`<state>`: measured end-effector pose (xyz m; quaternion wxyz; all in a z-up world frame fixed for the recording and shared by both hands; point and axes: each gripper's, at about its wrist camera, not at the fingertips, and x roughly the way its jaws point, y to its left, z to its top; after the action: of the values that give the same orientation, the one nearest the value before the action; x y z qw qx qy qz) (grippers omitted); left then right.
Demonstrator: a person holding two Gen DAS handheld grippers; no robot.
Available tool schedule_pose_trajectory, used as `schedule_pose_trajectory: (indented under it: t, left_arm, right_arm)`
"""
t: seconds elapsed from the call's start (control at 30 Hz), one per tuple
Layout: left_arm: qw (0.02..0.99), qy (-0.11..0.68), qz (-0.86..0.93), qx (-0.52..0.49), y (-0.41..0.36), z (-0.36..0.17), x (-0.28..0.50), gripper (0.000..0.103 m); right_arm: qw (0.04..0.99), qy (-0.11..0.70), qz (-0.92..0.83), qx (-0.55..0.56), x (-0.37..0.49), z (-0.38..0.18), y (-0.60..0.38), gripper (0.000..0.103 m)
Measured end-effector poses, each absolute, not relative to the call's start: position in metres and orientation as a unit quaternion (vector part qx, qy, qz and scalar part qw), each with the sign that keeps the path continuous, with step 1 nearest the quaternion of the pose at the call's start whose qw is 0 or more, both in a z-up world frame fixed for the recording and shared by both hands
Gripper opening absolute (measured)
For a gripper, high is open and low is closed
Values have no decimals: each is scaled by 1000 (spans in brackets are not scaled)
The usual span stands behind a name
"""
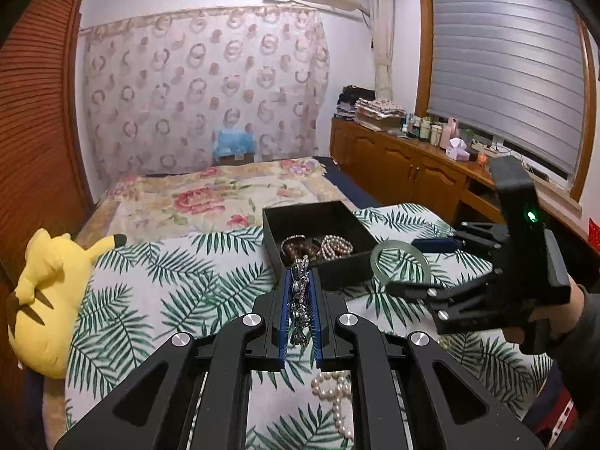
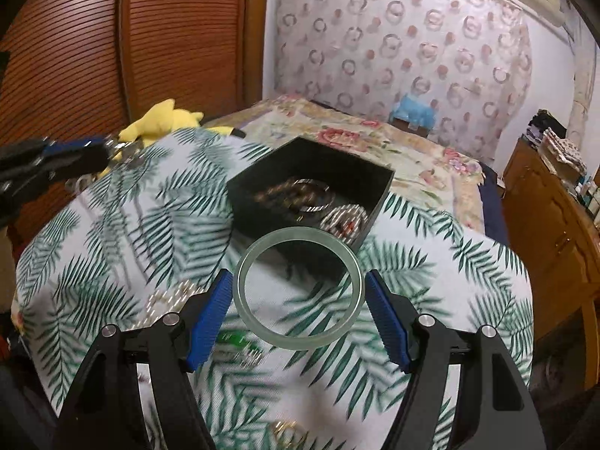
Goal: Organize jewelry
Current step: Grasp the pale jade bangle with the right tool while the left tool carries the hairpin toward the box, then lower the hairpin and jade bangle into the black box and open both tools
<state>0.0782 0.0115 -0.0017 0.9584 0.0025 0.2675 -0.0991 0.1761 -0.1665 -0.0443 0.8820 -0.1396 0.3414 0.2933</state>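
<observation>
Smooth jade bangle (image 2: 298,288) between right gripper (image 2: 298,311) jaws.

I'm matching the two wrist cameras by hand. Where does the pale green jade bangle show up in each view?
Left wrist view: the pale green jade bangle sits right of centre, beside the open black jewelry box, at the right gripper.
Right wrist view: it sits at centre, between the right gripper's blue pads, box just behind.
Shared landmark: the box on the palm-leaf blanket.
</observation>
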Motion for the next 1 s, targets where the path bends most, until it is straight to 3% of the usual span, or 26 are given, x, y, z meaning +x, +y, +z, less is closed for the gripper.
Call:
schedule_pose_trajectory:
  t: [0.5,1.0]
  left_arm:
    - [962,260,-87,5,12,9,113,9]
    - [962,266,-70,11,10,12,145,9]
  right_arm:
    - [884,339,291,-139,245,-44,-134,74]
    - [887,344,294,-91,255,-51,-154,75]
